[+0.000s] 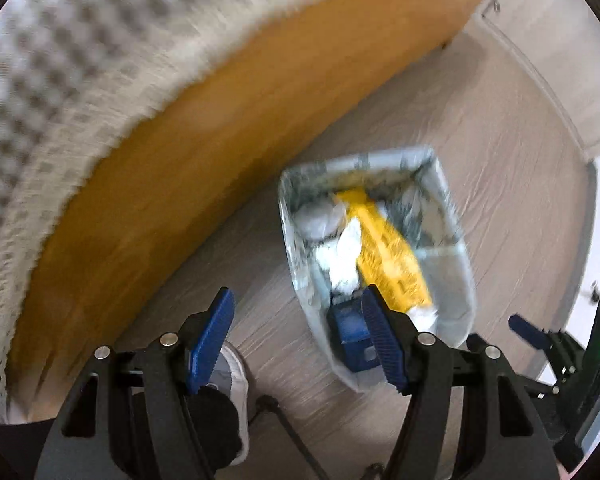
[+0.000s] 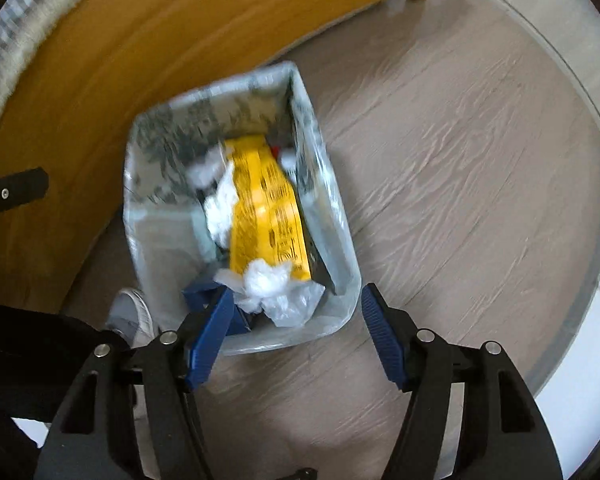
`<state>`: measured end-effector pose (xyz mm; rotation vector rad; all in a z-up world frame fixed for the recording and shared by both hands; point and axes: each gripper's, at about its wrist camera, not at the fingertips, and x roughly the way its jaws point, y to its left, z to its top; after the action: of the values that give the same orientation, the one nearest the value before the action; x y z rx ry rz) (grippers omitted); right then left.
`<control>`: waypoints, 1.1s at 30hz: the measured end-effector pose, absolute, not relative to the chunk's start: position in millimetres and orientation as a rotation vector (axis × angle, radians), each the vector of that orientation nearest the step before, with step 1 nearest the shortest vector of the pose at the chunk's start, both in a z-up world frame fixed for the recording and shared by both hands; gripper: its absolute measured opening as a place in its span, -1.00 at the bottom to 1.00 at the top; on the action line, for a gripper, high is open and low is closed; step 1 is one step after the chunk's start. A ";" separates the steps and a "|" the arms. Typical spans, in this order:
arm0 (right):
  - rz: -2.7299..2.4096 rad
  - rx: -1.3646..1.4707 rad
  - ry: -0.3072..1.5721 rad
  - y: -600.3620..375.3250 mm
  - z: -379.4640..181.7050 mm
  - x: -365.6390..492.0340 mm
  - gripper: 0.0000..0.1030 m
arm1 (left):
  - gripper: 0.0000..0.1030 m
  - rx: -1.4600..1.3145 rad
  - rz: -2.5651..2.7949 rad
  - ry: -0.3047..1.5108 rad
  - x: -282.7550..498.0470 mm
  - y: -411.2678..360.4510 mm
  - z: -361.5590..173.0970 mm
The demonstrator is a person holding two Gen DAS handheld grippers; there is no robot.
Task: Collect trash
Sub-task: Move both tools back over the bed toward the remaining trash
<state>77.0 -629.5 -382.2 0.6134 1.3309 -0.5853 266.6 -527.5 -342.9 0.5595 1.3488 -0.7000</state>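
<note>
Overhead, both grippers empty above the bin

Nearest: left gripper point(image 1: 300, 336) and right gripper point(image 2: 296, 328), jaws spread wide, nothing held. Just beyond and below sits the lined trash bin point(image 2: 340, 216) on the wood floor point(image 2: 460, 160). Inside: yellow package point(image 2: 268, 208), long axis running away from the jaws; crumpled white plastic point(image 2: 268, 284); a blue item point(image 1: 350, 328). Right gripper looks closer. Farther: bed frame point(image 1: 220, 128).

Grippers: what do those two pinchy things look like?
Both the left gripper and the right gripper have black plastic arms with cut-out holes and silver bolts. Each finger ends in a ridged blue pad. A black cable trails under the left one.
</note>
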 end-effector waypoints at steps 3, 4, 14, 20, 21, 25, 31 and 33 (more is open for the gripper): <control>-0.613 0.529 1.285 -629.6 -339.2 86.1 0.24 | 0.23 0.514 -0.690 1.300 273.4 -517.9 -307.5; -0.623 0.509 1.272 -626.5 -327.8 91.5 0.24 | 0.23 0.503 -0.694 1.266 276.1 -514.4 -293.0; -0.694 0.308 0.965 -582.2 -182.1 166.0 0.48 | 0.41 0.210 -0.781 0.916 338.5 -408.5 -126.7; -0.573 0.272 0.830 -522.1 -135.9 253.6 0.48 | 0.50 0.170 -0.701 0.746 407.7 -316.8 -93.6; -0.542 0.265 0.808 -506.0 -130.5 276.7 0.48 | 0.56 0.154 -0.698 0.714 422.4 -300.3 -93.9; -0.450 0.260 0.768 -456.9 -121.6 341.6 0.48 | 0.60 0.068 -0.635 0.691 485.2 -239.9 -110.6; -0.336 0.261 0.715 -391.2 -129.3 441.1 0.48 | 0.60 -0.186 -0.485 0.741 581.8 -151.8 -136.0; -0.328 0.290 0.684 -375.2 -132.8 469.9 0.48 | 0.60 -0.261 -0.464 0.719 615.4 -126.8 -135.7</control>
<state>469.9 -375.2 -132.8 0.2905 0.6837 -0.3276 615.4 -126.8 -135.7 -0.2611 0.7193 -0.4635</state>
